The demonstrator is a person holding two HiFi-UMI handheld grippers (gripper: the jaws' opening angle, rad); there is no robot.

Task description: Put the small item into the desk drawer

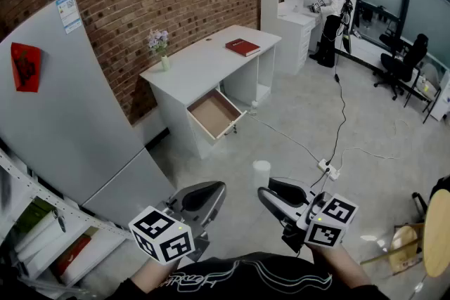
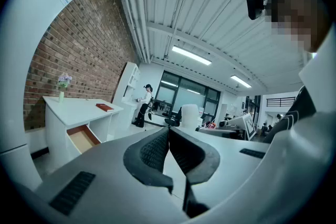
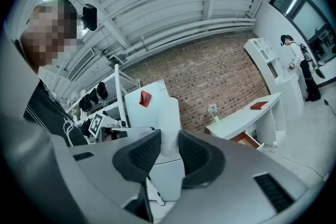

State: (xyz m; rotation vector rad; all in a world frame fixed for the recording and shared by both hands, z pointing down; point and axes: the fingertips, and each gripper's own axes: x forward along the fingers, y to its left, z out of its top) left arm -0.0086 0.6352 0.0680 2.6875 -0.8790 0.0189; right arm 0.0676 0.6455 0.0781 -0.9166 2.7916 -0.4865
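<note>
- One step done: found white cylinder [image 3: 169, 115] clamped in right gripper [image 3: 168, 145], well apart from desk drawer [image 1: 214, 114].
- Noted drawer standing open.
- Recorded left gripper [image 2: 169, 139] jaws together, empty.
- Left outstanding: carrying cylinder over, releasing inside.

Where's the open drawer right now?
In the head view, the open drawer juts from the front of the white desk, near the picture's middle, under the end with the flower vase.

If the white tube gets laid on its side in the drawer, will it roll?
Probably. The white tube looks round and smooth, so on its side it may roll. It seems light, since the right gripper holds it by one end.
</note>
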